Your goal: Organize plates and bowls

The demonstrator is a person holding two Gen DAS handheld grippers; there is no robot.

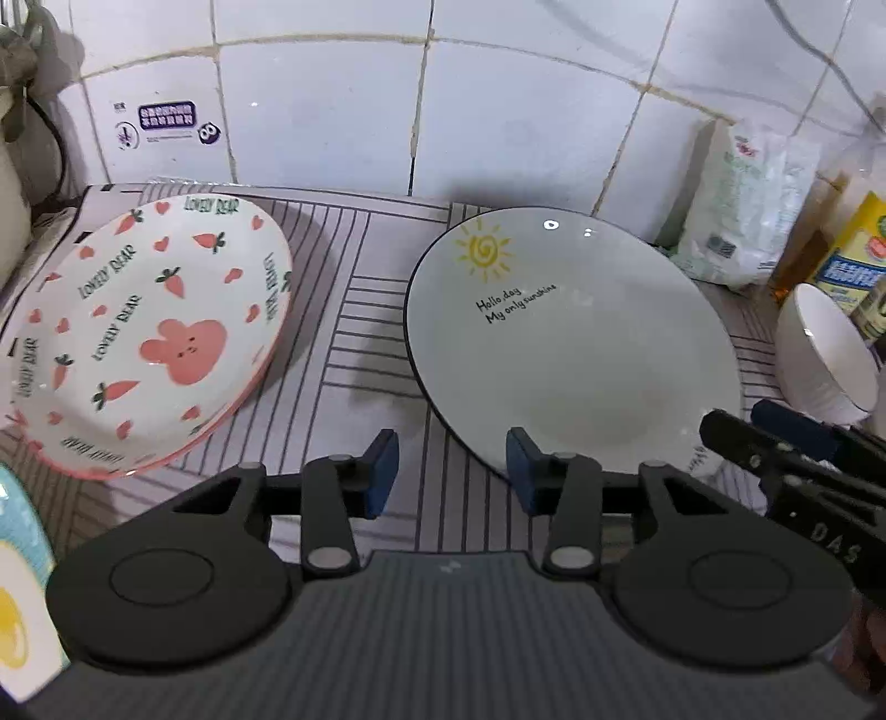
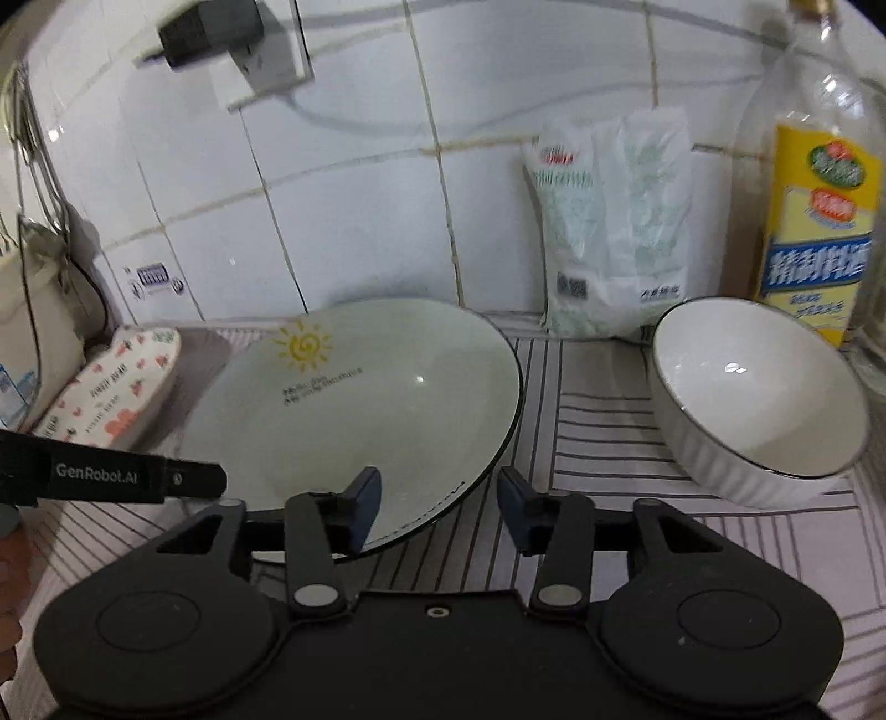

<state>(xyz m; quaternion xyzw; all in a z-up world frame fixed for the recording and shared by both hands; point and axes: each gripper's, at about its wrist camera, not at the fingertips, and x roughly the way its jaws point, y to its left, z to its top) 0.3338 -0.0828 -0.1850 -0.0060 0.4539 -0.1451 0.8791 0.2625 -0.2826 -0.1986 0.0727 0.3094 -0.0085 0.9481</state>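
Note:
A white plate with a yellow sun and black rim (image 1: 570,343) lies on the striped mat; it also shows in the right wrist view (image 2: 365,410). A pink rabbit-and-carrot plate (image 1: 144,327) lies to its left, also seen in the right wrist view (image 2: 116,387). A white ribbed bowl (image 2: 758,399) stands at the right, also in the left wrist view (image 1: 825,360). My left gripper (image 1: 451,471) is open and empty, over the mat between the two plates. My right gripper (image 2: 440,507) is open, at the sun plate's near right edge.
A white salt bag (image 2: 614,232) and an oil bottle with a yellow label (image 2: 819,221) stand against the tiled wall behind the bowl. A cream appliance (image 2: 33,332) stands at far left. A plug and socket (image 2: 232,44) are on the wall.

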